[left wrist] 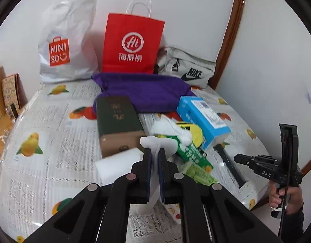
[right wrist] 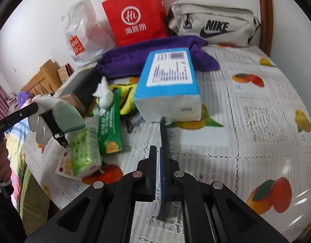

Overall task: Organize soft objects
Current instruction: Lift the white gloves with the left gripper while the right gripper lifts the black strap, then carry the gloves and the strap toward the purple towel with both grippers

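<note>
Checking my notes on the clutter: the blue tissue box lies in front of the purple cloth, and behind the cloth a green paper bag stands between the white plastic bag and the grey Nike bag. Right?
Not quite: the paper bag is red, not green, as the left wrist view shows. It does stand between the white plastic bag and the grey Nike bag, behind the purple cloth, with the blue tissue box in front.

We note a plain white wall [left wrist: 195, 4] behind a round table [left wrist: 44, 125] under a fruit-printed cover. A curved brown wooden frame [left wrist: 234, 30] rises at the table's far right edge. Light wooden furniture [right wrist: 42, 77] stands beyond its left edge.
</note>
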Demonstrator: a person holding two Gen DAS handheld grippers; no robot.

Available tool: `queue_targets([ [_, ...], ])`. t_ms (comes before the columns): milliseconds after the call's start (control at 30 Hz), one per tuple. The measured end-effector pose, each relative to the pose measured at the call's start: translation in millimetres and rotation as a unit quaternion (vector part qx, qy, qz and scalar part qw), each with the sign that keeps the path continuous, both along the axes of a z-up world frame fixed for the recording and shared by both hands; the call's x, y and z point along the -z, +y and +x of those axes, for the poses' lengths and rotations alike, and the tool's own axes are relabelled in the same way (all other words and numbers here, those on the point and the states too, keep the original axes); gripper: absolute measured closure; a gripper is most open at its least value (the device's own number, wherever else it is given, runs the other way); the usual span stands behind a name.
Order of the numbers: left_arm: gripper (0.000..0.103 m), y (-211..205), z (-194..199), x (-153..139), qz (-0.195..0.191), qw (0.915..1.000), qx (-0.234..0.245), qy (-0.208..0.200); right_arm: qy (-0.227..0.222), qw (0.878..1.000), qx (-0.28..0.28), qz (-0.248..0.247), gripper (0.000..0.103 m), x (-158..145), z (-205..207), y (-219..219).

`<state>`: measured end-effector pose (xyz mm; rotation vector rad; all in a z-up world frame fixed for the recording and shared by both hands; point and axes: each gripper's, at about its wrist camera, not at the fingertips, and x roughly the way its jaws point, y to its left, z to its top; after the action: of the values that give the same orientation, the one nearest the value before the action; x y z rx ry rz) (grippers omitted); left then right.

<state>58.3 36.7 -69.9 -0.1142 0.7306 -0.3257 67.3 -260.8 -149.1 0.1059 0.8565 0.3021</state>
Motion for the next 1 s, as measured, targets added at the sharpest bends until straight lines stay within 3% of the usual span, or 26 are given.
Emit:
queue_targets([
  [267,0.096,7,1,-18,-0.011,0.9997,-0.019,-0.014,-0.025,1.000,0.001,0.002,0.100,-26,-3,-2],
  [400,0.096,8,4,-23,-0.008,0.9995,-0.024,-0.017,-0.001,1.000,-0.001,-0.009,0.100,-19,4,-3],
  [500,0.096,9,5,-24,-0.006,0.9995,-0.025,-0.017,0.019,1.000,-0.007,-0.021,0.095,-2,8,-2],
  [667,0.096,10,12,-20,-0.007,0.9994,-0.032,-0.009,0.038,0.998,0.001,-0.047,0.077,28,14,3],
  [800,0.096,9,19,-17,-0.007,0.9995,-0.030,-0.003,0.022,0.998,-0.005,-0.067,0.070,34,9,9],
  [900,0.096,6,24,-16,-0.009,0.9996,-0.027,-0.003,0.003,0.995,-0.008,-0.098,0.072,37,6,17],
  [1000,0.096,5,28,-16,-0.011,0.9996,-0.027,-0.004,0.000,0.995,-0.014,-0.098,0.082,36,6,17],
])
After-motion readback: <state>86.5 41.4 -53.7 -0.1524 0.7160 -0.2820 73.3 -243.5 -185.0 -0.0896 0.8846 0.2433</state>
